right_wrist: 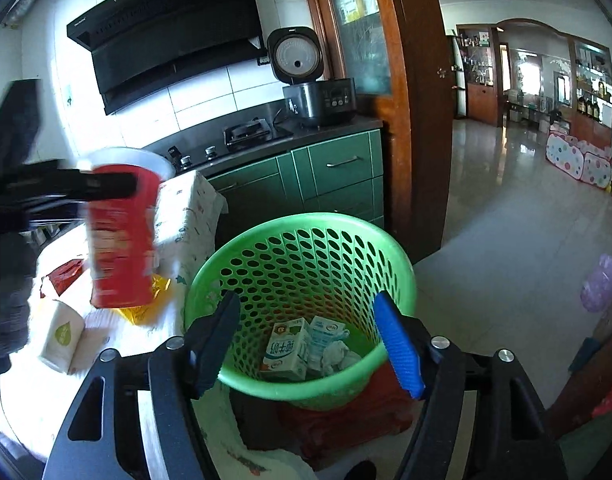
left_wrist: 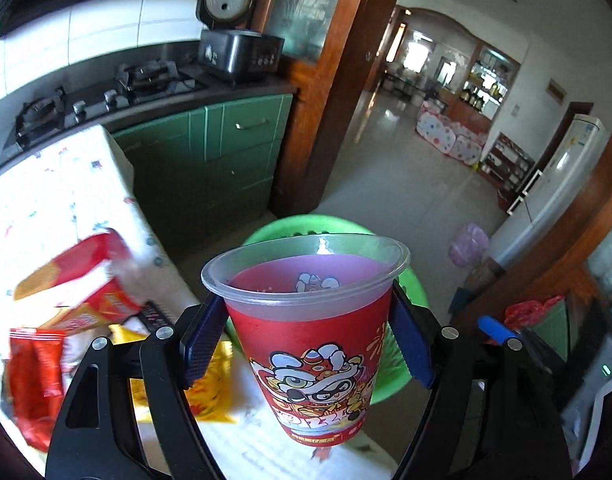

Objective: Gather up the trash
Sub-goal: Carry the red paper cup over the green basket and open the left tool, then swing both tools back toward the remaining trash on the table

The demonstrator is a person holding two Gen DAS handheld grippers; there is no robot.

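My left gripper [left_wrist: 306, 312] is shut on a red plastic cup [left_wrist: 314, 344] printed with a cartoon lion, its blue pads [left_wrist: 410, 344] pressing on both sides below the clear rim. The cup is upright, and behind it is the green mesh basket [left_wrist: 289, 222]. In the right wrist view the cup [right_wrist: 119, 240] is blurred at the left, with one black finger [right_wrist: 105, 186] across it. My right gripper [right_wrist: 306, 300] is open and empty above the basket [right_wrist: 306, 224]. Inside lie a milk carton [right_wrist: 283, 350], a second carton [right_wrist: 326, 332] and crumpled paper [right_wrist: 340, 354].
On the table's white patterned cloth [left_wrist: 65, 200] lie red snack wrappers [left_wrist: 37, 380], a red packet [left_wrist: 85, 276] and a yellow wrapper [left_wrist: 209, 396]. A white tissue pack [right_wrist: 61, 336] sits at the left. Green cabinets [right_wrist: 338, 172] stand behind the basket, which rests on something dark red [right_wrist: 346, 420].
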